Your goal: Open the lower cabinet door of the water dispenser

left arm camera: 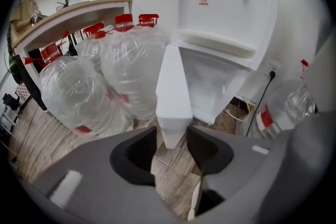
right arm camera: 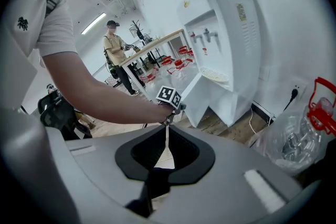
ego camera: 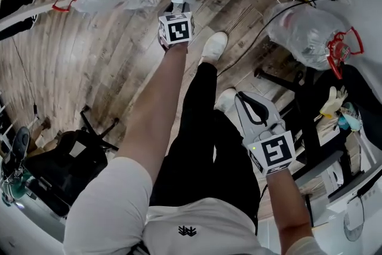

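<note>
**Cabinet door held at its edge**

Cabinet door at the bottom of the water dispenser is swung open. It sticks out from the white box, with its thin edge facing the left gripper view. Behind the door you can see the open space inside the cabinet.

The left gripper has the low corner of that edge between its two jaws. The jaws are partly open, about as wide as the door is thick, and each one sits against one side of the door. From the head view, the person's left arm reaches out long and straight to the door.

The right gripper is held back, near the person's right side. Its jaws are together, with only a thin slit between them, and it holds nothing.

Big clear water bottles with red caps stand just beside the door on the wooden floor.
</note>
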`<state>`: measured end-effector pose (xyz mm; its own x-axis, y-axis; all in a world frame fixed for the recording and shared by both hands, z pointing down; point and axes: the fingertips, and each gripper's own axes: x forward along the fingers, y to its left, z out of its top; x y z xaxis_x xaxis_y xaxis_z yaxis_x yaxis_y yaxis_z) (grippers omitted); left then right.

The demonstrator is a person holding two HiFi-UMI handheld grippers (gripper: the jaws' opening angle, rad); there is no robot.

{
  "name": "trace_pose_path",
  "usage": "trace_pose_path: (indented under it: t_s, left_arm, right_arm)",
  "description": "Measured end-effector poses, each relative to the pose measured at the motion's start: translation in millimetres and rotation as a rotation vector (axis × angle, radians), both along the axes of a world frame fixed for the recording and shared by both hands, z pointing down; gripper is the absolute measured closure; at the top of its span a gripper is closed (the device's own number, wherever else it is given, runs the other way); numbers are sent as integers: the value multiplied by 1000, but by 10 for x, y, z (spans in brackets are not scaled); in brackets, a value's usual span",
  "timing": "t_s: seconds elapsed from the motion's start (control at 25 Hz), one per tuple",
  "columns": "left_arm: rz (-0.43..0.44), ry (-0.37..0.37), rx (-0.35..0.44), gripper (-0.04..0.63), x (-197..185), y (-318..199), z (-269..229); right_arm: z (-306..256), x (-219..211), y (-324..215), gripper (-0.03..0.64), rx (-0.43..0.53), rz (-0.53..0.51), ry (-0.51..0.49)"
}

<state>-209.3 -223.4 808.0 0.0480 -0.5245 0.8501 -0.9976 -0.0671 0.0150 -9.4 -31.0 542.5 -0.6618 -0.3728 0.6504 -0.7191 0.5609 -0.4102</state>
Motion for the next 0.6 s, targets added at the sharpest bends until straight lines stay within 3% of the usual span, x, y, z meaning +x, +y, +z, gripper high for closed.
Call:
trace_pose_path:
  t_s: [0.6]
  left_arm:
    - [-12,-40,47,370,-838,-387,-71]
  right_arm:
    - [97,-374,-221,601,-7,-86,9]
